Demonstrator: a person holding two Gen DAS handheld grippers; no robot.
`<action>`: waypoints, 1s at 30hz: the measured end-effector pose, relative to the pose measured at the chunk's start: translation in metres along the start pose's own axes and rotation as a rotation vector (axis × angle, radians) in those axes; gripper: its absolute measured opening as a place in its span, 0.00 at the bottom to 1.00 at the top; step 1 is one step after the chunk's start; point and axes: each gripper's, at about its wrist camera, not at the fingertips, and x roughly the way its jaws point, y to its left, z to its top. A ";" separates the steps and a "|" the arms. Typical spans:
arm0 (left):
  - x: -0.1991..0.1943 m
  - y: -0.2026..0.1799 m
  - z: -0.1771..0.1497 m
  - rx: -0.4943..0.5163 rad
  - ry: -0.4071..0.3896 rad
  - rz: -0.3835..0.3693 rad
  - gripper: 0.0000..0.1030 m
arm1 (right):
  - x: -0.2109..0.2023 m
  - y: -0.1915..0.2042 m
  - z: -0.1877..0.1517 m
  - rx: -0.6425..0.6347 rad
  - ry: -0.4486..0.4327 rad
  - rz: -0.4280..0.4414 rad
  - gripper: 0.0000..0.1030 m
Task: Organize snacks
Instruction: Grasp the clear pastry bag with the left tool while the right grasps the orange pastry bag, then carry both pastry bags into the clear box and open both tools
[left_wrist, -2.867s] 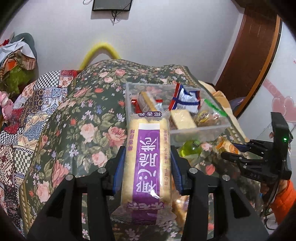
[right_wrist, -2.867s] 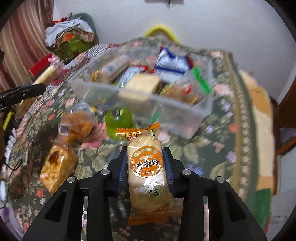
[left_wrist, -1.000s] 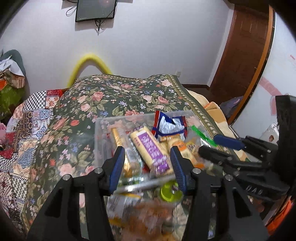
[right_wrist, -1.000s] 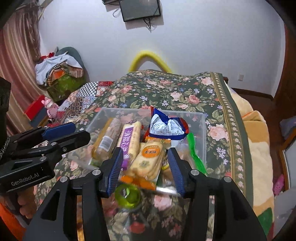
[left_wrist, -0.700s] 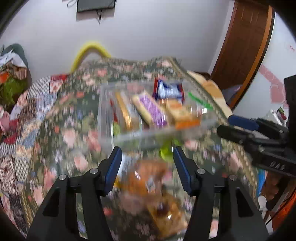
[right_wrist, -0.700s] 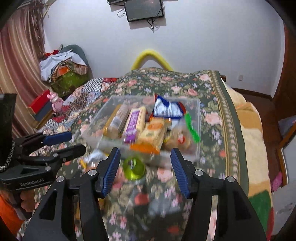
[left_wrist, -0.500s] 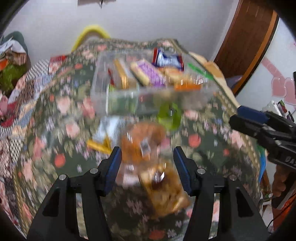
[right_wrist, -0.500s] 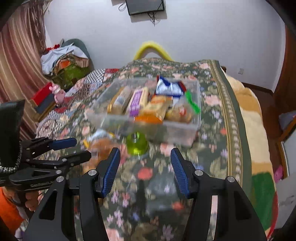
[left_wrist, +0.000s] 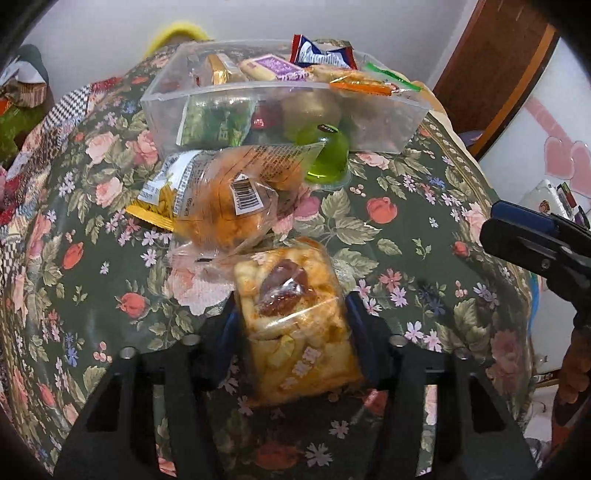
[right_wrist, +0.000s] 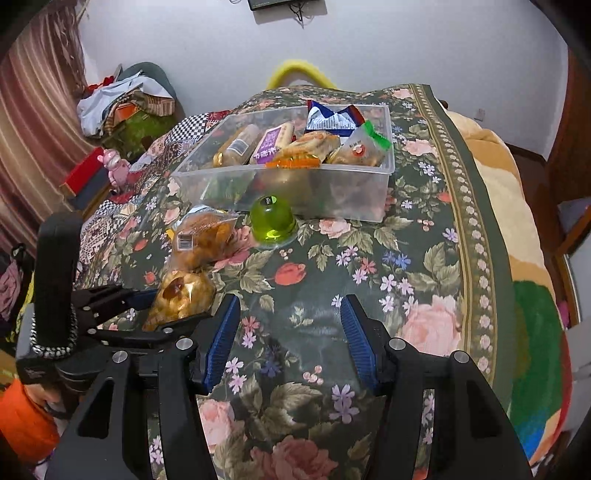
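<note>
A clear plastic box (left_wrist: 406, 122) (right_wrist: 369, 206) holds several snack packs at the far side of the floral cloth. In front of it lie a green jelly cup (left_wrist: 327, 157) (right_wrist: 272, 221), a round bread in clear wrap (left_wrist: 232, 199) (right_wrist: 207, 236), a yellow packet (left_wrist: 159, 195) and a square pastry pack (left_wrist: 295, 325) (right_wrist: 181, 295). My left gripper (left_wrist: 291, 328) (right_wrist: 159, 306) has its fingers around the pastry pack, which rests on the cloth. My right gripper (right_wrist: 290, 332) is open and empty above the cloth, to the right of the left one.
The floral cloth (right_wrist: 406, 277) covers a rounded table; its edge drops off at the right toward a beige blanket (right_wrist: 495, 173). A pile of clothes (right_wrist: 122, 99) and a pink toy (right_wrist: 114, 166) lie at the left. A brown door (left_wrist: 491, 74) stands at the right.
Both grippers let go of their packs in the box and drew back. The left one dropped low and closed in around the pastry pack. The right one stays open.
</note>
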 end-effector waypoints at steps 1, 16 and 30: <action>-0.001 0.001 0.000 0.001 -0.003 -0.007 0.43 | 0.000 0.001 0.000 0.000 0.002 0.000 0.52; -0.083 0.060 -0.005 -0.050 -0.182 0.028 0.42 | 0.025 0.041 0.019 -0.016 0.029 0.014 0.69; -0.068 0.116 0.000 -0.136 -0.192 0.021 0.42 | 0.103 0.071 0.053 0.022 0.152 0.065 0.73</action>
